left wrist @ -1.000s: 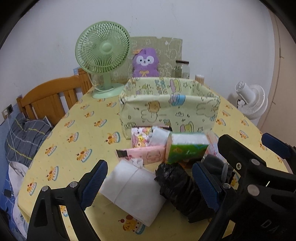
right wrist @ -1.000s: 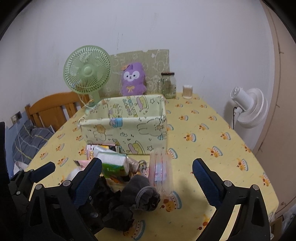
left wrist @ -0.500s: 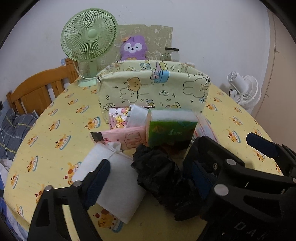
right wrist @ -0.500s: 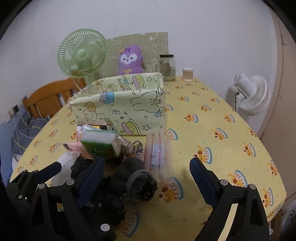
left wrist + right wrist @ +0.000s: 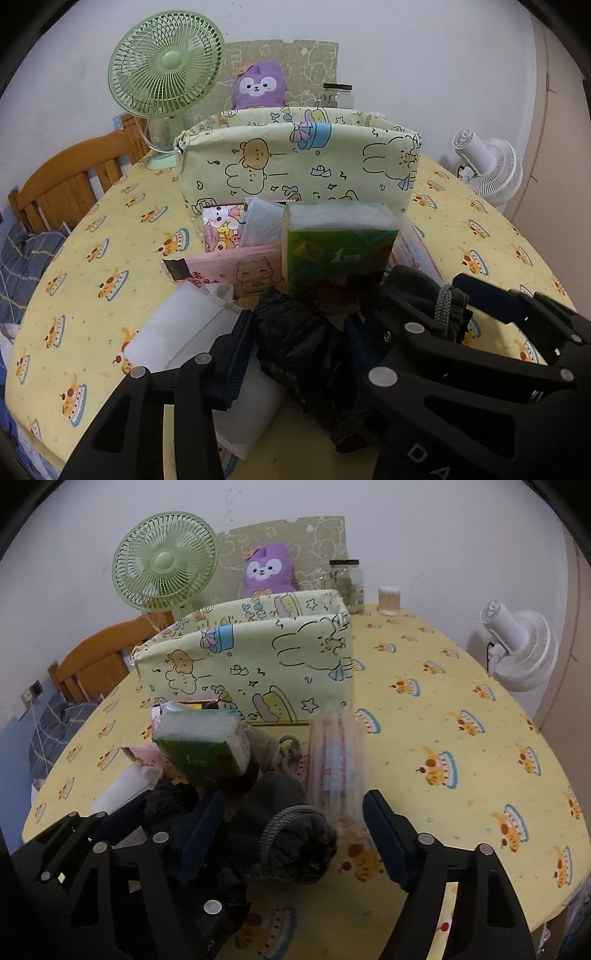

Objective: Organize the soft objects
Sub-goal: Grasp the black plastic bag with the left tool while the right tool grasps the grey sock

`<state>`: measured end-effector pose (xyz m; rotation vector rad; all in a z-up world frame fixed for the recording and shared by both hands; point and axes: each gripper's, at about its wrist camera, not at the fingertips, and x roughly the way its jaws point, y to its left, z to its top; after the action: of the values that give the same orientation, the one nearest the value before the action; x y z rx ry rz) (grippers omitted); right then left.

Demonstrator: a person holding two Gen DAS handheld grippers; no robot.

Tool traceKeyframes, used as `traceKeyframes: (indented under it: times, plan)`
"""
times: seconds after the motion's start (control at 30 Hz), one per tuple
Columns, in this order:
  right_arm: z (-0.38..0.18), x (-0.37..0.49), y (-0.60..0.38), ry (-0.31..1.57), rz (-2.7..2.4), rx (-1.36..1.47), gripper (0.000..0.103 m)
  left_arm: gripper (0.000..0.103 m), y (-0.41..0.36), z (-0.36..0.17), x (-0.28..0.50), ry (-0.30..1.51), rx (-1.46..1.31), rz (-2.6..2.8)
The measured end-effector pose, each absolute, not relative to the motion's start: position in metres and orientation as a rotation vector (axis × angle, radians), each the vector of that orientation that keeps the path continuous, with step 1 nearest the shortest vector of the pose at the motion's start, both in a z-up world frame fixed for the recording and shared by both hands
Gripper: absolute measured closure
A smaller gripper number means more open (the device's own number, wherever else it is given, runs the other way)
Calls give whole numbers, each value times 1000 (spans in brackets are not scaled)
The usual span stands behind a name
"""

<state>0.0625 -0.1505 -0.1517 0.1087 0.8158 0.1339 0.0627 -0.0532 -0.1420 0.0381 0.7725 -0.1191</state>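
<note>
Left wrist view: we are straddling the black bag [image 5: 295, 343] at lower centre with the left gripper [image 5: 295, 354], its jaws parted around it; in the right wrist view our right gripper [image 5: 291, 838] is gaping around the dark sock [image 5: 291, 834].

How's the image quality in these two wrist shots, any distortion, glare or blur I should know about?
Left wrist view: strong fisheye bending, dark corner vignette; the black plastic bag between the left gripper fingers loses detail in shadow. Right wrist view: same curvature, flat indoor light, soft shadows; the clear tube pack shows mild sheen, and the dark sock bundle at the right gripper reads murky.
</note>
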Motion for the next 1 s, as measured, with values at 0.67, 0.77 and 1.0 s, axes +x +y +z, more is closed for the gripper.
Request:
traceKeyframes:
  times: [0.67, 0.77, 1.0]
  plan:
    - [-135, 55, -152, 783, 132, 140, 67, 66, -52, -123, 53, 726, 42, -127]
    - [-128, 51, -152, 767, 130, 139, 68, 66, -52, -115, 50, 714, 40, -123]
    - [-106, 45, -152, 728, 126, 138, 68, 66, -51, -95, 45, 677, 37, -120]
